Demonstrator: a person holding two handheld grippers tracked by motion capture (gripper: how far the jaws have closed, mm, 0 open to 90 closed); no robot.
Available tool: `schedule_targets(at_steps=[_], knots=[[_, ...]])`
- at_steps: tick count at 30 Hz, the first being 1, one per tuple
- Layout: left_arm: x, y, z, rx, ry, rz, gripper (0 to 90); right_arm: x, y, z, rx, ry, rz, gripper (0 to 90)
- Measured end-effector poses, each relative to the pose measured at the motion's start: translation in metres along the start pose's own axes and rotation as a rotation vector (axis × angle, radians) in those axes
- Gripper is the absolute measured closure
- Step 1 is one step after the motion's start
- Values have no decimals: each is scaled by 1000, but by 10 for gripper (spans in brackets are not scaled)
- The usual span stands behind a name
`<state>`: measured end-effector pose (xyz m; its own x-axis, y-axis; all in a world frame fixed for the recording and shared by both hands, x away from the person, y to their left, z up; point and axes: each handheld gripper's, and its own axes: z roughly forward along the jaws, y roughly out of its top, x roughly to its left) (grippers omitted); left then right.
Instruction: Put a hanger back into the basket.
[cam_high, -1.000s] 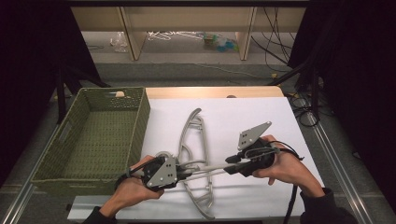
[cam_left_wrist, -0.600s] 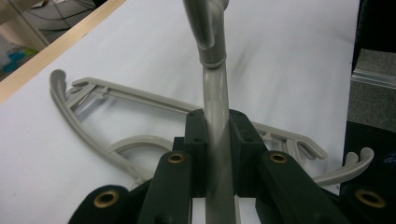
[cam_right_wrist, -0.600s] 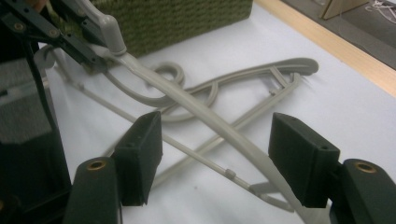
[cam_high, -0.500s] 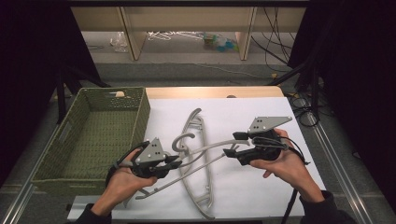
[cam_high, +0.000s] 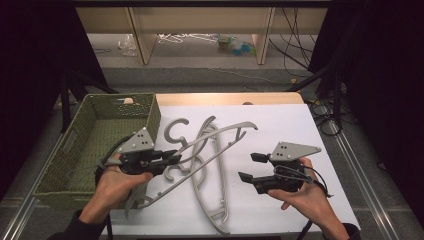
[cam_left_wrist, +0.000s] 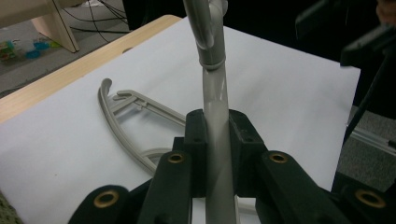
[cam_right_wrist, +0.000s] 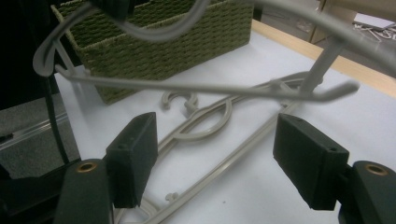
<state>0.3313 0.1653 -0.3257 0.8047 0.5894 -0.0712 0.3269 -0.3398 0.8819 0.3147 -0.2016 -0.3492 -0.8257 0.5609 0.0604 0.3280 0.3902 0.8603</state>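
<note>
White tabletop (cam_high: 280, 130) under lifted hanger (cam_high: 210, 145), tilted, hook toward basket (cam_high: 95, 135).

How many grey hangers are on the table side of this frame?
2. One hanger is lifted off the white sheet, clamped in the left claw beside the green basket. The other hanger lies flat on the sheet between both hands. More seem to lie on the far floor.

Black left gripper (cam_high: 172, 159) and right gripper (cam_high: 252, 166), grey plates, brass screws
</note>
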Motion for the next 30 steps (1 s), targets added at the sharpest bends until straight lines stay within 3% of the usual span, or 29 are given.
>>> schedule_targets(at_steps=[5, 6, 10, 11, 12, 14, 15, 16, 17, 19, 20, 24, 25, 27, 30], knots=[[6, 12, -16, -32, 18, -14, 790, 1, -9, 6, 29, 12, 4, 307], [9, 19, -26, -59, 38, -29, 790, 0, -13, 9, 41, 20, 13, 302], [17, 32, -49, -63, 122, 34, 791, -1, -18, 10, 50, 25, 18, 302], [17, 32, -49, -63, 122, 34, 791, -1, -18, 10, 50, 25, 18, 302], [26, 35, -59, -65, 163, 42, 790, -2, -21, 11, 46, 13, 22, 302], [31, 35, -63, -68, 181, 35, 791, -2, -22, 12, 52, 19, 27, 302], [40, 34, -68, -65, 214, 15, 791, -2, -24, 13, 53, 22, 33, 302], [40, 34, -68, -65, 214, 15, 791, -3, -25, 14, 53, 20, 34, 302], [53, 29, -72, -58, 248, 0, 791, -3, -26, 15, 56, 24, 33, 302], [64, 24, -73, -51, 262, -17, 791, -3, -28, 17, 54, 22, 36, 301], [70, 22, -75, -45, 288, -5, 791, -4, -28, 17, 60, 27, 36, 300], [87, 13, -77, -37, 310, -33, 790, -4, -30, 19, 62, 32, 36, 300], [97, 8, -80, -31, 336, -39, 790, -4, -31, 20, 65, 33, 37, 300], [106, 3, -84, -35, 364, -32, 791, -4, -31, 20, 72, 40, 44, 300], [114, -1, -88, -37, 373, -38, 791, -4, -32, 21, 79, 42, 40, 300]])
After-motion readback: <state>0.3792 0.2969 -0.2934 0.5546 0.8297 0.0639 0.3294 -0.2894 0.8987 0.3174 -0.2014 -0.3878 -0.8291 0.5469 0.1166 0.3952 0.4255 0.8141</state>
